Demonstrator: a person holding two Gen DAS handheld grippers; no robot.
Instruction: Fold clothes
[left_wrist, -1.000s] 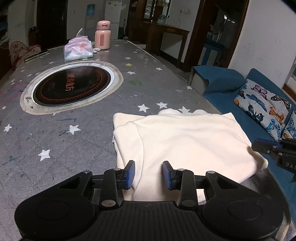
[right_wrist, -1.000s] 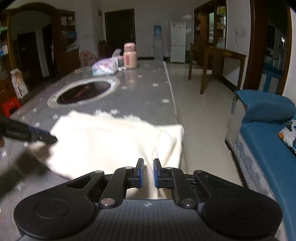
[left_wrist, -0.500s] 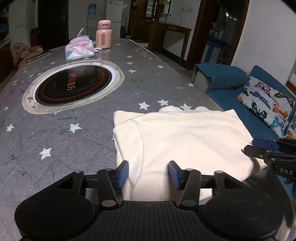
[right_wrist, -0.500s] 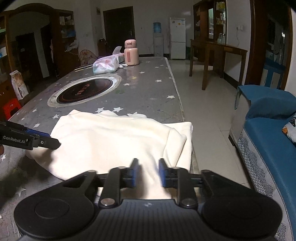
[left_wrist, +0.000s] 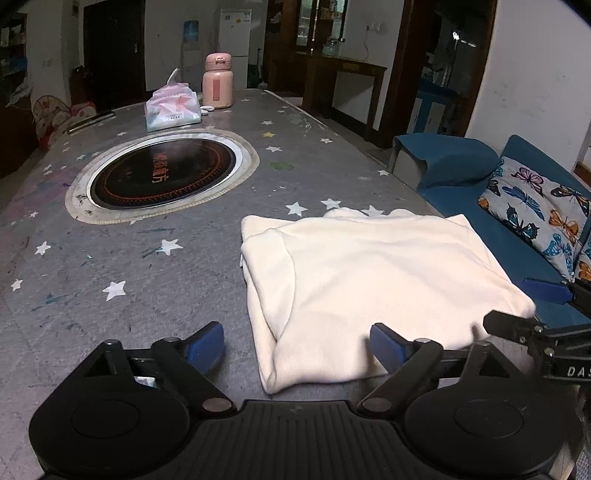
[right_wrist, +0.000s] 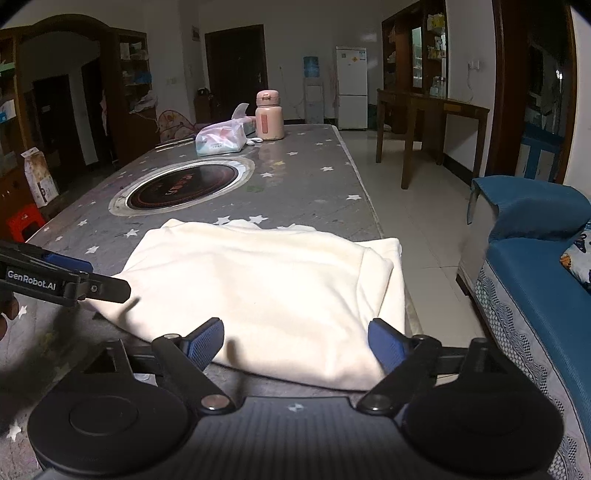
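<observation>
The cream garment (left_wrist: 373, 280) lies folded into a flat, layered rectangle at the tabletop's (left_wrist: 147, 258) near right corner, its right side reaching the edge by the blue sofa (right_wrist: 535, 258). Both the left gripper (left_wrist: 297, 341) and the right gripper (right_wrist: 295, 339) have their jaws spread wide, gripping nothing.

Risk: nudging the bundle toward that edge could send it sliding to the floor, and a snagged top layer would undo the fold.

The right wrist view shows the overhang and bare floor; the left wrist view shows the stacked layers on the garment's left side.
</observation>
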